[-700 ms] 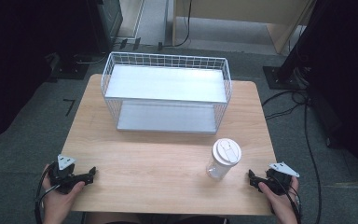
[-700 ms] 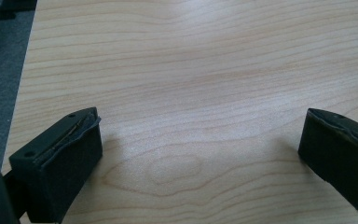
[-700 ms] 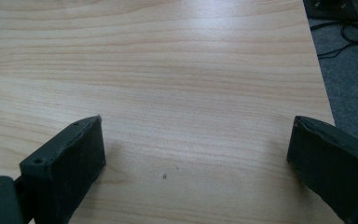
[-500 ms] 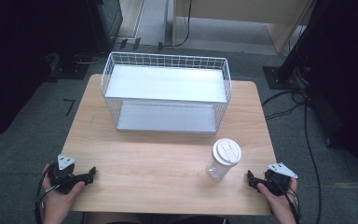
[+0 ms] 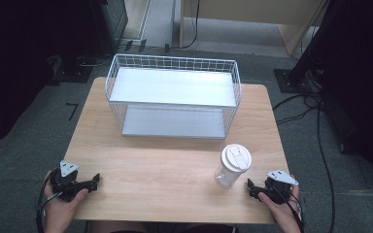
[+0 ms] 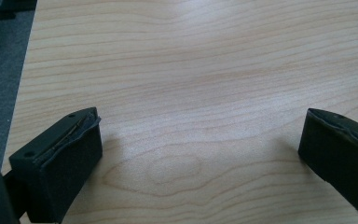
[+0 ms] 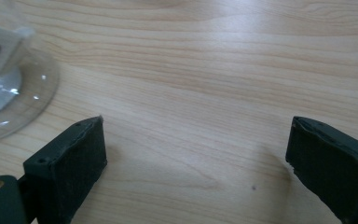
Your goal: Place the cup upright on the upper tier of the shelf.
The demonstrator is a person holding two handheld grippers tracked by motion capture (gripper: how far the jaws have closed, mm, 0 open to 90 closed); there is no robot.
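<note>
Little has changed since the earlier frames: the right tongs (image 5: 255, 187) have edged slightly along the near right edge of the tabletop (image 5: 175, 160), while the left tongs (image 5: 91, 181) stay put at the near left corner. Both are held low over the wood, jaws spread wide with nothing between them. A clear cup with a white lid (image 5: 233, 165) stands upright just beside the right tongs, its base visible at the left in the right gripper view (image 7: 4, 93). Farther back, a white wire basket (image 5: 172, 99) occupies the middle of the tabletop, well apart from both hands.
</note>
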